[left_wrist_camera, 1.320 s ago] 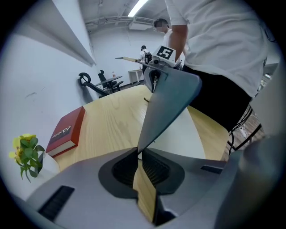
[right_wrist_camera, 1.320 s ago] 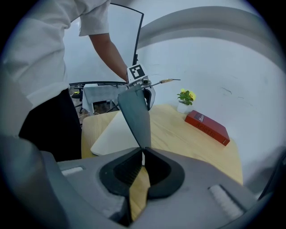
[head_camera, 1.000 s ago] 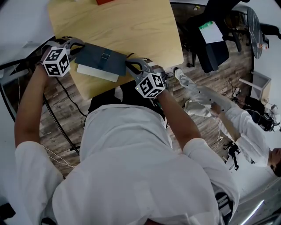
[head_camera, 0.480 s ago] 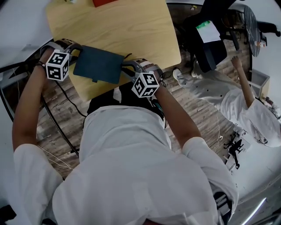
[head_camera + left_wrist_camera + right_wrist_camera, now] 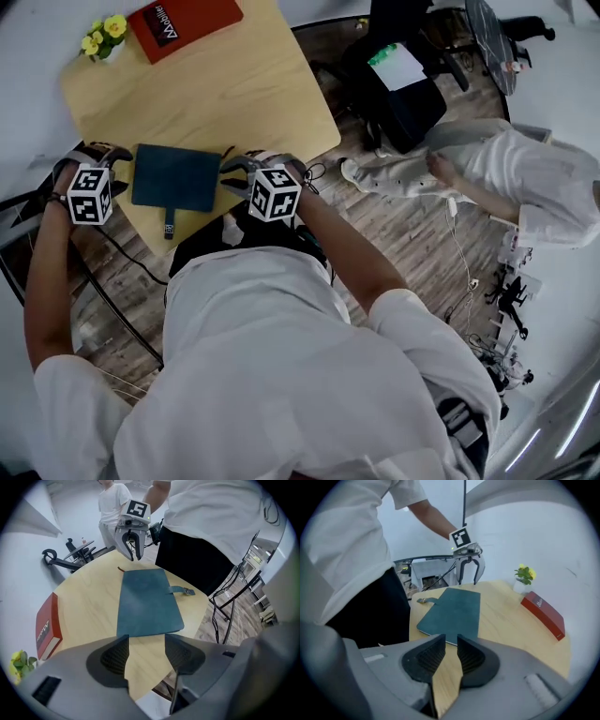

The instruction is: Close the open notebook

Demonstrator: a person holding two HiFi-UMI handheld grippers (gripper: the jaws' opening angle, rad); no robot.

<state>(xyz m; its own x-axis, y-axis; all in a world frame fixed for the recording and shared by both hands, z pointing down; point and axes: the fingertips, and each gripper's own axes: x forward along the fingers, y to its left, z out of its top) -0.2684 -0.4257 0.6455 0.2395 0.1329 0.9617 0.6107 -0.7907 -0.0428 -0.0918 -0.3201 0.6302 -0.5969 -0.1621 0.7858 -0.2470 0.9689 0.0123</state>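
Notebook (image 5: pixel 175 177), dark teal, closed: flat on wooden table (image 5: pixel 234 94) near the front edge, strap (image 5: pixel 170 223) loose. Left gripper (image 5: pixel 146 641): just beside notebook, jaws just opened wide, empty. Right gripper (image 5: pixel 451 641): opposite side, jaws just parted slightly, empty

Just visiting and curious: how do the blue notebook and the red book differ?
The notebook is dark teal and thin; the red book is clearly thicker. The notebook has a strap sticking out from one edge; the red book has white print on its cover. The notebook lies near the person's side of the table, the red book at the far corner by the yellow flowers. Both lie flat and closed.
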